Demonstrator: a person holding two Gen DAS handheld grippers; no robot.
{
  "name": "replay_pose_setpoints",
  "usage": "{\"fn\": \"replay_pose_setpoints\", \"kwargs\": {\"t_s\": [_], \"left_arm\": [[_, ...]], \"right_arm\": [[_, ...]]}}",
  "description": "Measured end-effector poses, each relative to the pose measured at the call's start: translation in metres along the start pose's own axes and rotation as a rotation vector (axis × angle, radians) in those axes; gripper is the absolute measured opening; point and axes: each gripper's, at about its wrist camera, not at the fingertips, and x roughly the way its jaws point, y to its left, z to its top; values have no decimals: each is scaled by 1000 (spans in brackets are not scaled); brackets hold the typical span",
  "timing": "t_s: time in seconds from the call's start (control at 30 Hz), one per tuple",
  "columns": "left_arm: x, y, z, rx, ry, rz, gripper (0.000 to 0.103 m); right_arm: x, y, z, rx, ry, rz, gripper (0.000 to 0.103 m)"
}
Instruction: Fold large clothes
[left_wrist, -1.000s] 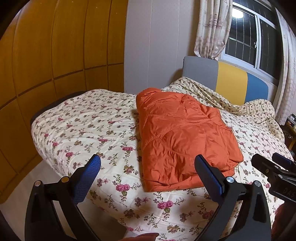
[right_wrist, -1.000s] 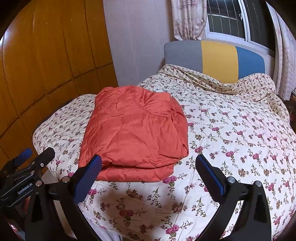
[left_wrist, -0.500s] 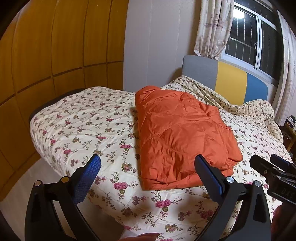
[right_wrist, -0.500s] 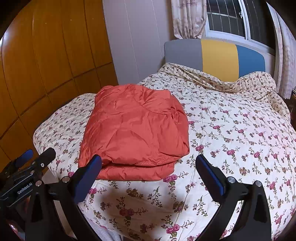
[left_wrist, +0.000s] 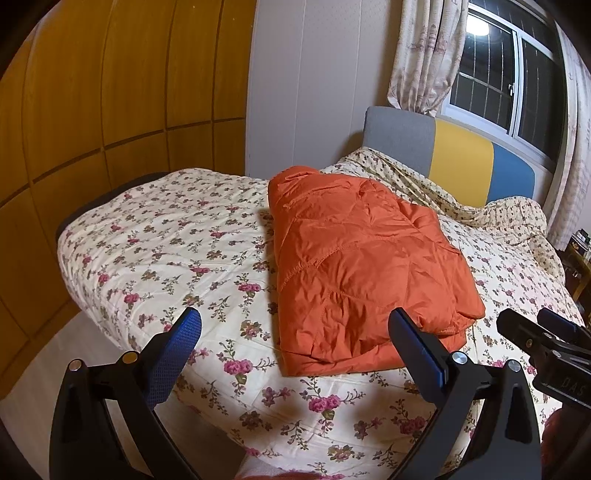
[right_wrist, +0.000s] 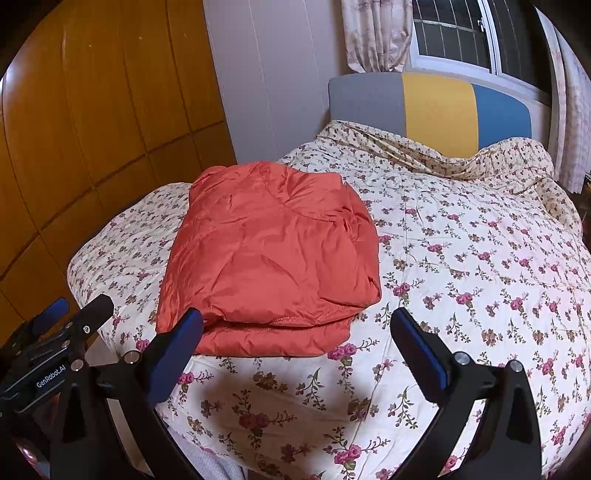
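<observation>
Here, an orange padded jacket (left_wrist: 365, 273) is seen folded into a thick rectangle on the floral quilt (left_wrist: 166, 236) of a bed, near its foot edge, with a grey, yellow and blue headboard (right_wrist: 436, 107) at 12 o'clock behind it. The left gripper (left_wrist: 293, 332) is held with its 2 fingers spread wide, nothing between them, the jacket at 12 o'clock beyond. The right gripper (right_wrist: 295, 328) is likewise spread and empty, the jacket at 11 o'clock.

My right gripper (right_wrist: 295, 332) above the floral bed (right_wrist: 461, 266), jaws spread wide and empty, folded orange jacket (right_wrist: 273, 251) just ahead, left gripper (right_wrist: 55, 325) at my side.
</observation>
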Motion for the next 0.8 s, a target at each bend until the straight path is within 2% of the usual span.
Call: {"fn": "replay_pose_setpoints", "kwargs": {"t_s": [0.2, 0.4, 0.57, 0.7, 0.8], "left_arm": [[0, -2, 0, 9, 1, -10, 100], [6, 2, 0, -38, 31, -59, 100], [7, -9, -2, 30, 7, -27, 100], [16, -8, 0, 8, 44, -43, 100], [30, -3, 2, -15, 78, -18, 100]], "right_arm": [[2, -1, 0, -2, 5, 0, 101], [6, -2, 0, 6, 12, 0, 101], [13, -8, 0, 20, 23, -4, 101], [21, -16, 1, 36, 37, -9, 101], [30, -28, 2, 60, 50, -25, 101]]}}
